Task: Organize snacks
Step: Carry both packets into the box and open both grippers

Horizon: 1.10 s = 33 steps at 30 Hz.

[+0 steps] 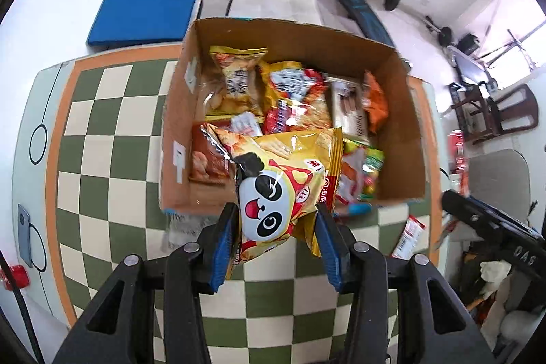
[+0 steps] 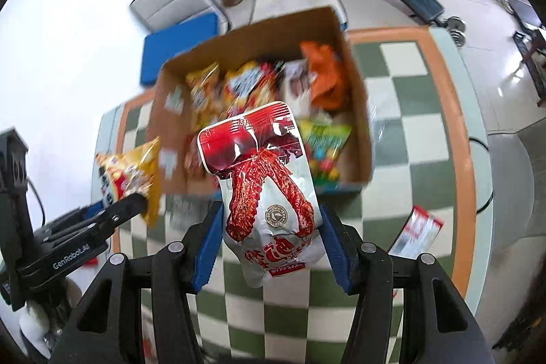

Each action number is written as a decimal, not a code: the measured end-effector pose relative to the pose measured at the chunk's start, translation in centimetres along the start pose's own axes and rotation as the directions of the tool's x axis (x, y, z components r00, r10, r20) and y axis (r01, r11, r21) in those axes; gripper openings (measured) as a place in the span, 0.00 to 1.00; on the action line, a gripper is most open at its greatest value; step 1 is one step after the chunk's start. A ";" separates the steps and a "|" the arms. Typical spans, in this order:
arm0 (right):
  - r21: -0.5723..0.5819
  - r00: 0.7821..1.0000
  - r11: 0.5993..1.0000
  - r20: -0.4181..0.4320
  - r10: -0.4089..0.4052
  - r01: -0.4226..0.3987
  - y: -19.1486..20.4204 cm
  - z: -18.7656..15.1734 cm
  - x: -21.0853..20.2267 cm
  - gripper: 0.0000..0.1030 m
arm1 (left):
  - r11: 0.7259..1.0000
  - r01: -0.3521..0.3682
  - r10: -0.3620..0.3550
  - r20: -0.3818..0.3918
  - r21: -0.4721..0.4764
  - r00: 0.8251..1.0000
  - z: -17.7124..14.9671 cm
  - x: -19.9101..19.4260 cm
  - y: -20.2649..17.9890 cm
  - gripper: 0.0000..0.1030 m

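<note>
**Two snack bags held over the table, just short of the box**

Two handheld grippers point steeply down at a green-and-cream checked table (image 1: 112,166); an open cardboard box (image 1: 406,111) stands on it, already crowded with snack packets in yellow, red, orange and green.

The left gripper (image 1: 278,220) is clamped on a yellow bag (image 1: 283,179) with a panda face; the bag hangs between the blue pads, its top reaching over the near wall of the box. The right gripper (image 2: 271,224) is clamped on a white bag (image 2: 266,179) printed with red meat strips; it too sits in front of the near wall, above the tabletop.

One small red-and-white packet (image 2: 418,229) lies on the table to the right, near the box and apart from it.

The step in hand looks like carrying both bags to the box. The next move would call for bringing each bag over the opening, past the near wall, then parting the jaws so it drops on the pile; free room looks scarce; the loose packet remains to fetch.
</note>
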State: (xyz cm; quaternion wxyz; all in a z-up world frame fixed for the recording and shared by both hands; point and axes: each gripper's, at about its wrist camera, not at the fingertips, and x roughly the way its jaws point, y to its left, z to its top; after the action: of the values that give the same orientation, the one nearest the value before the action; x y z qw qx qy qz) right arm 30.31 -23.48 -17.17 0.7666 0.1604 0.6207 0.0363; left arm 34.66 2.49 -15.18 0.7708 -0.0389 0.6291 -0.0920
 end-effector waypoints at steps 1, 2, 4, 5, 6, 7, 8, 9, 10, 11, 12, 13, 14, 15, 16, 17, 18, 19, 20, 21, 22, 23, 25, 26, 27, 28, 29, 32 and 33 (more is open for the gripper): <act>0.010 1.000 1.000 0.005 -0.006 0.006 -0.1 0.7 0.6 0.56 | 1.000 -0.008 0.008 -0.019 -0.005 1.000 0.8 0.9 0.5 0.41; 0.022 1.000 1.000 0.006 -0.011 0.011 -0.4 1.4 1.2 0.56 | 1.000 -0.016 0.015 -0.036 -0.014 0.999 1.4 1.7 1.0 0.41; 0.053 1.000 0.998 0.000 -0.020 0.020 -1.0 2.9 2.3 0.57 | 0.999 -0.020 0.018 -0.078 -0.034 0.997 2.2 3.3 2.1 0.41; 0.059 1.000 0.998 -0.002 -0.028 0.028 -0.9 3.4 2.6 0.57 | 0.999 -0.024 0.020 -0.094 -0.043 0.995 2.5 4.0 2.5 0.41; 0.068 0.999 0.997 -0.008 -0.038 0.038 -1.1 4.0 3.3 0.57 | 0.998 -0.026 0.020 -0.111 -0.049 0.994 2.7 4.6 2.9 0.41; 0.075 0.999 0.996 -0.016 -0.044 0.045 -1.4 4.4 4.1 0.57 | 0.998 -0.028 0.021 -0.134 -0.055 0.991 2.9 5.4 3.3 0.41; 0.082 0.999 0.995 -0.019 -0.047 0.048 -1.6 4.5 4.4 0.57 | 0.997 -0.032 0.022 -0.155 -0.067 0.988 3.1 6.2 3.8 0.41; 0.090 0.998 0.994 -0.028 -0.056 0.058 -1.8 4.8 5.1 0.57 | 0.997 -0.033 0.020 -0.177 -0.075 0.984 3.2 7.0 4.2 0.41; 0.094 0.997 0.993 -0.036 -0.064 0.067 -2.0 5.0 5.6 0.57 | 0.996 -0.034 0.018 -0.193 -0.082 0.981 3.2 7.5 4.5 0.41; 0.099 0.997 0.992 -0.041 -0.070 0.074 -2.2 5.1 6.1 0.57 | 0.996 -0.034 0.015 -0.204 -0.088 0.979 3.1 7.9 4.7 0.41; 0.102 0.996 0.992 -0.045 -0.073 0.077 -2.4 5.1 6.5 0.57 | 0.995 -0.034 0.014 -0.214 -0.090 0.977 3.1 8.3 4.9 0.41; 0.101 0.996 0.991 -0.053 -0.078 0.083 -2.5 5.2 7.0 0.57 | 0.995 -0.038 0.017 -0.226 -0.090 0.974 3.0 8.7 4.9 0.41; 0.103 0.995 0.991 -0.057 -0.085 0.090 -2.5 5.2 7.5 0.57 | 0.995 -0.045 0.024 -0.234 -0.086 0.972 3.0 9.0 5.0 0.42; 0.103 0.994 0.990 -0.061 -0.087 0.093 -2.6 5.3 7.7 0.57 | 0.995 -0.056 0.035 -0.243 -0.079 0.969 3.0 9.2 5.0 0.43; 0.104 0.994 0.990 -0.069 -0.089 0.096 -2.6 5.3 8.1 0.57 | 0.995 -0.068 0.047 -0.250 -0.076 0.967 2.9 9.4 4.9 0.43; 0.105 0.993 0.990 -0.073 -0.092 0.099 -2.7 5.4 8.2 0.58 | 0.994 -0.073 0.051 -0.253 -0.079 0.966 2.9 9.4 4.9 0.43; 0.113 0.993 0.989 -0.080 -0.090 0.098 -2.8 5.5 8.6 0.58 | 0.994 -0.072 0.048 -0.261 -0.084 0.964 2.9 9.6 4.9 0.43; 0.121 0.993 0.988 -0.084 -0.085 0.095 -3.0 5.6 8.7 0.60 | 0.994 -0.064 0.038 -0.264 -0.092 0.964 3.0 9.6 5.0 0.43; 0.132 0.993 0.987 -0.087 -0.080 0.092 -3.1 5.7 8.8 0.61 | 0.993 -0.060 0.032 -0.264 -0.099 0.964 3.0 9.6 5.0 0.44; 0.145 0.992 0.985 -0.099 -0.080 0.094 -3.3 5.8 9.1 0.62 | 0.992 -0.067 0.038 -0.265 -0.103 0.964 3.0 9.6 5.1 0.44; 0.147 0.990 0.984 -0.110 -0.083 0.099 -3.4 5.9 9.2 0.69 | 0.992 -0.071 0.041 -0.259 -0.107 0.965 3.1 9.5 5.1 0.47; 0.149 0.989 0.983 -0.121 -0.088 0.105 -3.5 5.9 9.4 0.82 | 0.992 -0.072 0.043 -0.252 -0.107 0.967 3.2 9.4 5.2 0.59; 0.151 0.989 0.982 -0.111 -0.098 0.115 -3.6 5.9 9.2 0.86 | 0.991 -0.072 0.043 -0.233 -0.117 0.972 3.4 8.8 5.3 0.84; 0.149 0.989 0.982 -0.109 -0.099 0.114 -3.5 5.9 9.1 0.86 | 0.991 -0.067 0.039 -0.224 -0.120 0.974 3.4 8.6 5.3 0.87; 0.148 0.989 0.982 -0.106 -0.098 0.114 -3.5 5.8 8.9 0.86 | 0.991 -0.066 0.039 -0.217 -0.118 0.975 3.4 8.3 5.2 0.87; 0.146 0.990 0.983 -0.102 -0.098 0.112 -3.4 5.8 8.7 0.86 | 0.991 -0.071 0.045 -0.209 -0.117 0.977 3.5 8.0 5.2 0.87; 0.142 0.990 0.984 -0.100 -0.097 0.110 -3.4 5.8 8.6 0.86 | 0.991 -0.072 0.048 -0.199 -0.117 0.979 3.6 7.7 5.2 0.87; 0.112 0.990 0.986 -0.090 -0.110 0.120 -2.8 5.5 8.0 0.86 | 0.992 -0.066 0.046 -0.170 -0.111 0.984 3.5 6.6 4.7 0.87; 0.104 0.991 0.988 -0.086 -0.106 0.115 -2.6 5.4 7.9 0.87 | 0.992 -0.060 0.042 -0.161 -0.110 0.986 3.6 6.1 4.7 0.87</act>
State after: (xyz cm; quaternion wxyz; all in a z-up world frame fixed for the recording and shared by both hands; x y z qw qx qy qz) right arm 36.92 -25.05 -24.39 0.7320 0.1657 0.6600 -0.0339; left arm 39.79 5.76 -21.18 0.7170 -0.0593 0.6935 -0.0388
